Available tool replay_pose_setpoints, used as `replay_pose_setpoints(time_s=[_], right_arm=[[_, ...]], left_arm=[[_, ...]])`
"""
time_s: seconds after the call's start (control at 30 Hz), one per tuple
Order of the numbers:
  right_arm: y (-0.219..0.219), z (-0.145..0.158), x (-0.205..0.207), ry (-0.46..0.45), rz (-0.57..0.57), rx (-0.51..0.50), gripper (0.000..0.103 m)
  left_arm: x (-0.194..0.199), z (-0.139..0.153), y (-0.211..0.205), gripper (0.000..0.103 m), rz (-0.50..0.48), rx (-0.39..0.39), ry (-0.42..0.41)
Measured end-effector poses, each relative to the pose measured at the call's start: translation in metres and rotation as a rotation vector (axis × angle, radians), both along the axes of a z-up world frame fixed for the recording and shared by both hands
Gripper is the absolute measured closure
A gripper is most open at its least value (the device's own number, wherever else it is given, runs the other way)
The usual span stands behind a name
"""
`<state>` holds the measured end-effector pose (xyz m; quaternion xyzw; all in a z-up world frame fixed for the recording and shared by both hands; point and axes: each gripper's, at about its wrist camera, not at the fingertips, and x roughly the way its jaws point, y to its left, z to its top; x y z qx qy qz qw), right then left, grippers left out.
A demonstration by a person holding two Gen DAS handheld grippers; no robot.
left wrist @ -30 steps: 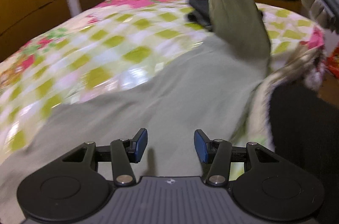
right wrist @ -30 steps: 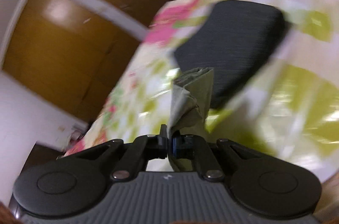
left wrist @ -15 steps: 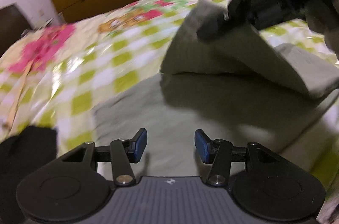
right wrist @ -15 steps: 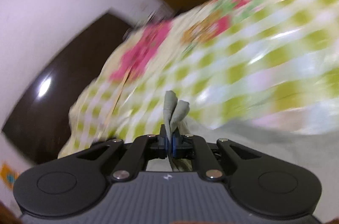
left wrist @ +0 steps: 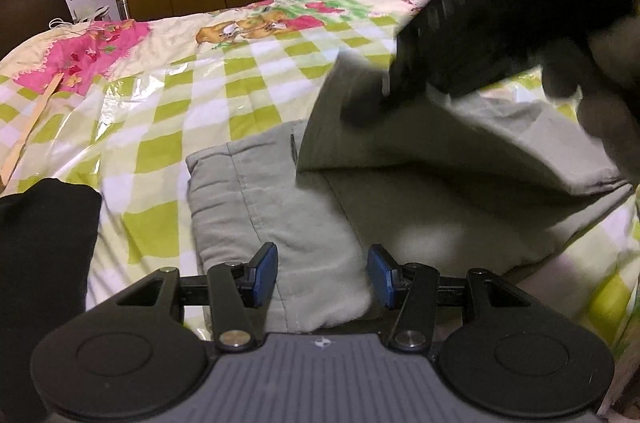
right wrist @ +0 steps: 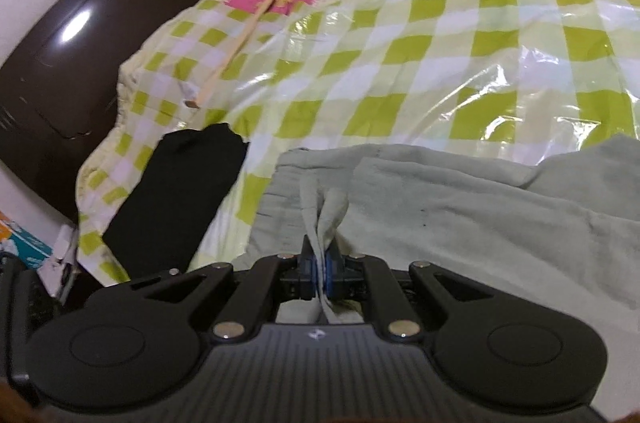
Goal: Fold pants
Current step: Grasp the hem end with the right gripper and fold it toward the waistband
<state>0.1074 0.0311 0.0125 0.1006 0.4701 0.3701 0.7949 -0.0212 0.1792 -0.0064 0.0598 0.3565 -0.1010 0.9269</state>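
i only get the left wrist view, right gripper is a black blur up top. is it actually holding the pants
Observer: Yes. In the right wrist view the right gripper is shut on a pinched fold of the grey-green pants.
Operator: anything past the black cloth on my left edge
Observer: The black cloth lies flat beside the pants, and beyond it the bedspread drops off at a dark brown headboard.
Operator: and that wooden stick
Observer: The wooden stick lies whole on the bedspread, apart from both garments.

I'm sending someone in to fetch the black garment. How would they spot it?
Find the bed with the green-checked cover. Near its edge, left of the grey-green pants, lies the black garment: it is the only dark cloth there, flat and untouched.
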Motion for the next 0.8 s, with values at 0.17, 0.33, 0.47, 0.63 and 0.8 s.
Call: replay_pose_setpoints(time_s=[0.17,0.33,0.47,0.63,0.8], right_arm=[[-0.024,0.031,0.019,-0.066,-0.132,0.068,0.097],[-0.005,0.064,0.011,-0.223,-0.068,0.065,0.097],[0.037,0.04,-0.016,-0.191,0.152,0.001,0.097],[0.058,-0.013,-0.019,-0.056,0.245,-0.04,0.093],[0.058,-0.014,-0.015,-0.045,0.25,-0.005,0.093]], left_arm=[[-0.007,0.003,0.008,0.041,0.017,-0.028,-0.015],[-0.019,0.006,0.015,0.041,0.04,-0.016,-0.003],[-0.029,0.006,0.017,0.041,0.055,0.002,0.015],[-0.037,0.009,0.013,0.041,0.045,0.017,0.036],[-0.039,0.012,0.006,0.04,0.029,0.044,0.046]])
